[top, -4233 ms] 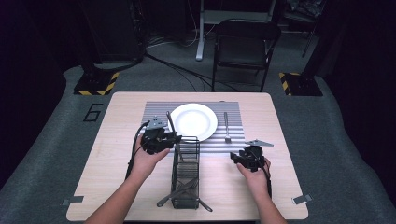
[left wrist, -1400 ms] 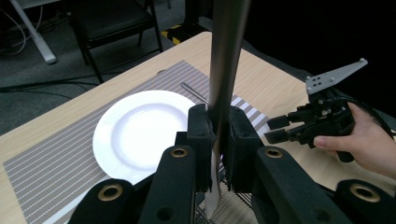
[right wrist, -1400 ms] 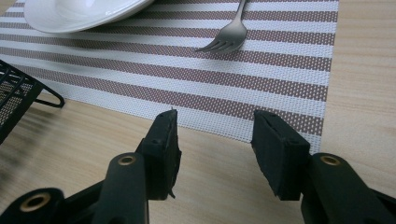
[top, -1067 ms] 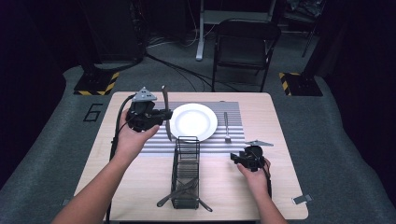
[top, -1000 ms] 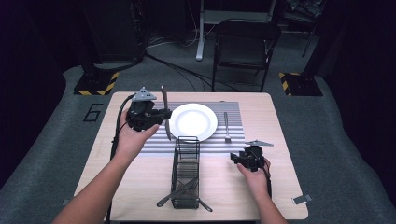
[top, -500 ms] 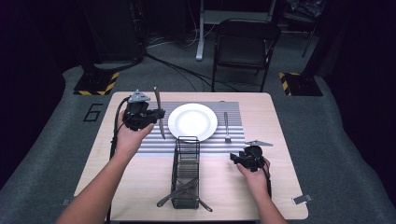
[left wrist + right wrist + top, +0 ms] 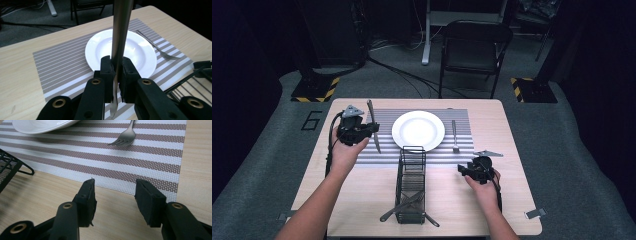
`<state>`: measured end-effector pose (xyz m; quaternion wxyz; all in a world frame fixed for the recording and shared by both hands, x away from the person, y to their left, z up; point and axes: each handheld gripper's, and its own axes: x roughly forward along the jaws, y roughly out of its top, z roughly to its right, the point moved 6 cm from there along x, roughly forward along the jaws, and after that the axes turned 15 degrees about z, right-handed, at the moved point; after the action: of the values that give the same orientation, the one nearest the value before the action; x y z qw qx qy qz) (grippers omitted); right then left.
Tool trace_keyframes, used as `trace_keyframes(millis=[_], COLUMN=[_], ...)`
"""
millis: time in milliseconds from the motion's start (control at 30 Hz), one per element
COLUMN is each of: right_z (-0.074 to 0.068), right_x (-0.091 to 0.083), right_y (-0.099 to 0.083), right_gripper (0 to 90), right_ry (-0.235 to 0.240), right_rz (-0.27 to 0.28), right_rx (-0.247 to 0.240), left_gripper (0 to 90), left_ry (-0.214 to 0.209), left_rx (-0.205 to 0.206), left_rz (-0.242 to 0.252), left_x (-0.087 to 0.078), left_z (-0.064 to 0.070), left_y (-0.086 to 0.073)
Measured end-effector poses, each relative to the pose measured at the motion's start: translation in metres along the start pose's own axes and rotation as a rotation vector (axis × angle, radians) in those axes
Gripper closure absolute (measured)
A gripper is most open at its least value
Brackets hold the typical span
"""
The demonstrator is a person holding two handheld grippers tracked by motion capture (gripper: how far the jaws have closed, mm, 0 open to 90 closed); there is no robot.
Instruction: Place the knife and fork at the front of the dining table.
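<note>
My left gripper (image 7: 358, 129) is shut on a steel knife (image 7: 373, 126) and holds it above the left part of the striped placemat (image 7: 384, 156), left of the white plate (image 7: 418, 130). In the left gripper view the knife (image 7: 121, 30) stands nearly upright between the pads, its tip pointing down, with the plate (image 7: 135, 50) behind it. A fork (image 7: 454, 136) lies on the mat right of the plate. My right gripper (image 7: 477, 169) rests open on the wood near the mat's front right corner. Its jaws (image 7: 115, 195) stand apart with nothing between them, and the fork (image 7: 125, 136) lies ahead.
A black wire caddy (image 7: 411, 185) stands in front of the plate, with utensils lying in its near end. Its corner shows in the left gripper view (image 7: 200, 72) and the right gripper view (image 7: 10, 167). A folding chair (image 7: 474, 47) stands beyond the table.
My left gripper has carried the knife from beside the caddy up and left to the mat's left side. The knife has tilted. The right gripper has stayed still.
</note>
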<state>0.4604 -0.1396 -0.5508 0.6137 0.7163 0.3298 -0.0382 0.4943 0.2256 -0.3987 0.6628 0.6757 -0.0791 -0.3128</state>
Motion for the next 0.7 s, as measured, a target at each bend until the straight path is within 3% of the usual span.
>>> trace_keyframes(millis=[400, 700], right_z=[-0.002, -0.002], right_x=[0.001, 0.001], right_y=[-0.001, -0.002], right_gripper=[50.0, 49.9], right_ry=[0.0, -0.001], right_rz=[-0.007, -0.009], right_rx=[-0.001, -0.001], left_gripper=[82.3, 82.3], left_ry=[0.049, 0.06], left_rx=[-0.035, -0.062], left_rz=[-0.033, -0.058], left_x=[0.006, 0.01], left_z=[-0.017, -0.023], left_y=[-0.029, -0.044])
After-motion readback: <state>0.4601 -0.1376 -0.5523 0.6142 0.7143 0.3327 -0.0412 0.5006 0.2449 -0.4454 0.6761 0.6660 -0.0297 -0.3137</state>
